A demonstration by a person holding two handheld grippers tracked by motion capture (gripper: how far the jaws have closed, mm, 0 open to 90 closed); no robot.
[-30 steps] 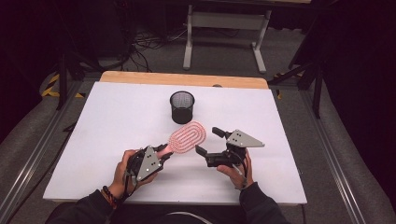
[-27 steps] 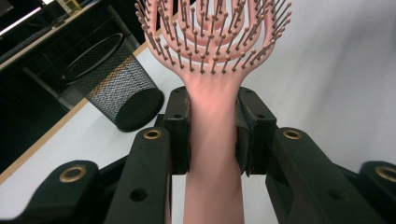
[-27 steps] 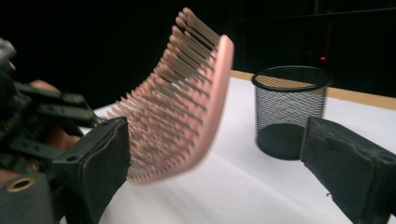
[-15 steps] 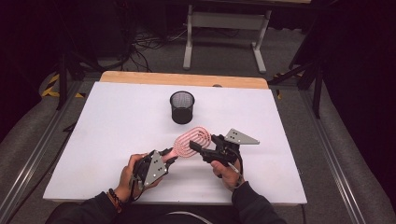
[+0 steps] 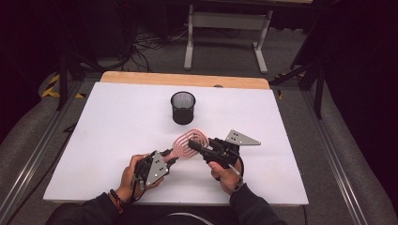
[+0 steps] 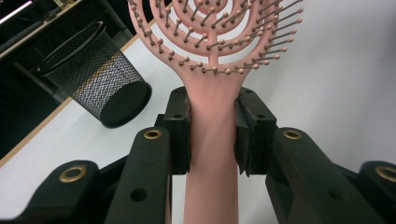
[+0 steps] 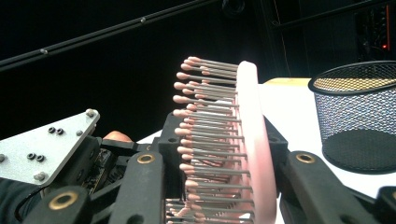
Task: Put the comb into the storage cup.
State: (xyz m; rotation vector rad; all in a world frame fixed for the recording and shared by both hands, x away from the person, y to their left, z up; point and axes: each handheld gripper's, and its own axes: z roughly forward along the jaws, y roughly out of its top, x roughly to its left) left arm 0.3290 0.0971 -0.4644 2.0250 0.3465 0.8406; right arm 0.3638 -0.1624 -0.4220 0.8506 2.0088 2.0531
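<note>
Left claw (image 6: 212,135) clamped on the pink brush (image 6: 212,93) handle, lower centre; right claw (image 7: 219,172) has just been closing around its head. Bristles may deflect my pads, so the head could twist out near the mesh cup (image 5: 182,107).

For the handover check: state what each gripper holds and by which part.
The left gripper clamps the pink hairbrush by its handle. The right gripper's jaws have just been closing around the brush's bristled head; firm contact cannot be told.

A white table (image 5: 108,136) with a wooden strip (image 5: 183,79) along its far edge fills the middle of the frame. Grey carpet (image 5: 305,117) surrounds it, with metal rails (image 5: 333,159) on both sides. At the top centre stands a pale metal stand (image 5: 225,23); cables (image 5: 150,44) trail upper left. The surroundings are dark.
</note>
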